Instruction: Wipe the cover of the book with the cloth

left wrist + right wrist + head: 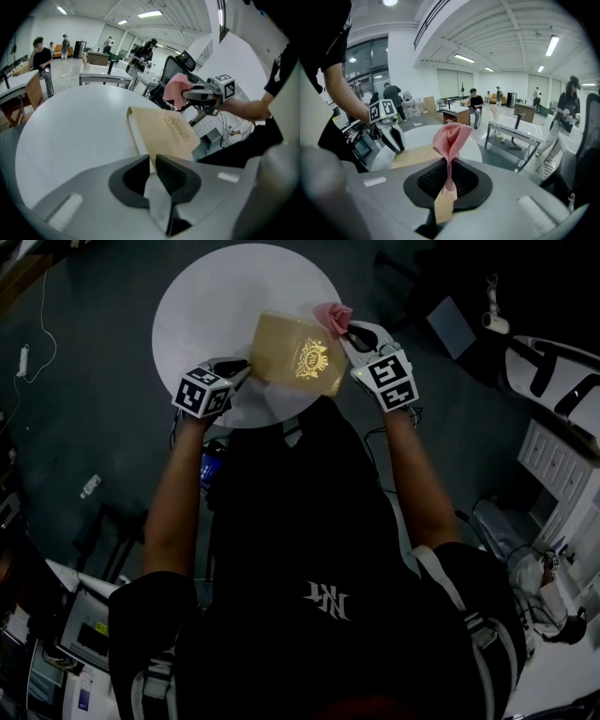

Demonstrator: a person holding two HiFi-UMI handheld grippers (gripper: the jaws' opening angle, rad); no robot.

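Book: you are looking at a tan book (pixel 298 354) with a gold ornamental emblem on its cover. It is lying at a slant on the near part of the round white table (pixel 202 306), just above the centre of the head view.

Cloth: a pink knitted cloth (pixel 450 138) is bunching up above the jaws in the middle of the right gripper view. In the head view it is showing at the book's upper right corner (touching it or just beside it, you cannot tell which).

Left gripper: your left gripper (pixel 152 165) is pinching the book's near corner. Its jaws are sitting almost together, with only the book's edge between them.

Right gripper: your right gripper (pixel 449 173) is clamping the cloth. Its jaws are closed on one thin fold, and the rest is puffing out past the tips.

Hard to make out: the emblem's lettering is showing too small to read. The head view is running dark, and your dark shirt is covering the table's near rim. In the right gripper view only a strip of the book is showing behind the jaws.
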